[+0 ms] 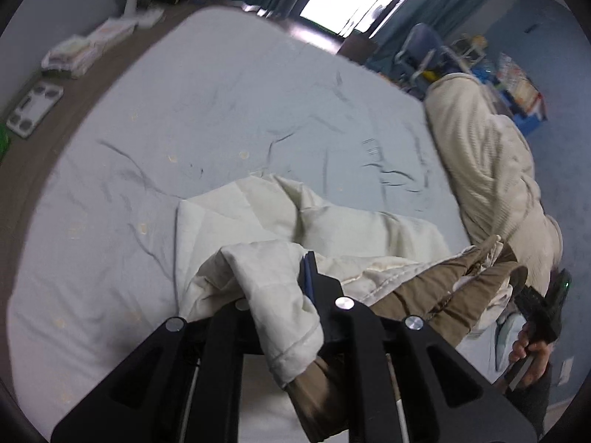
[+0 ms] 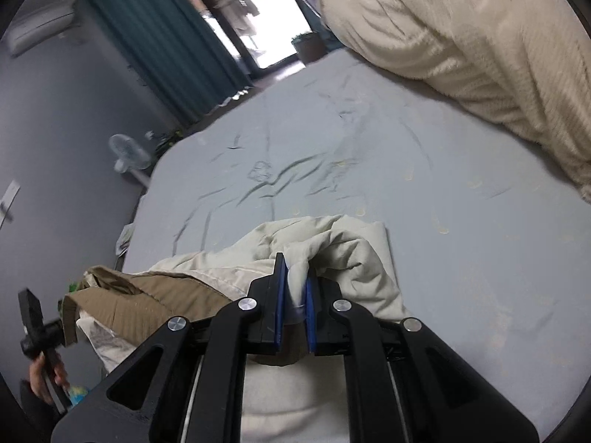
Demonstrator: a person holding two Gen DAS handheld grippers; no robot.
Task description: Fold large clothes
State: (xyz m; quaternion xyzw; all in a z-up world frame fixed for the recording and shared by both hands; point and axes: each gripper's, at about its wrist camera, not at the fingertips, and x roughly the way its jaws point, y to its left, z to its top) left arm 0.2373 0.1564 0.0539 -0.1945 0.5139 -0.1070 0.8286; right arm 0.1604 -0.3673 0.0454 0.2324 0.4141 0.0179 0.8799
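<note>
Progress: early, garment (image 1: 332,229) bunched, no tidy fold showing | Grip: left gripper (image 1: 280,295) and right gripper (image 2: 295,295) both clamped on cream cloth, held over the bed (image 1: 221,110) near edge | Left: spread, fold | Around: blanket (image 2: 480,48) heaped on bed's far side, fan (image 2: 129,155) beside bed

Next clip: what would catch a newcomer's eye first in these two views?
Front and centre, the cream garment with its tan lining lies bunched at the near edge of the pale blue bed, pinched by both the right gripper and the left gripper. Beyond it, a fluffy beige blanket is heaped along the bed's far right side.
</note>
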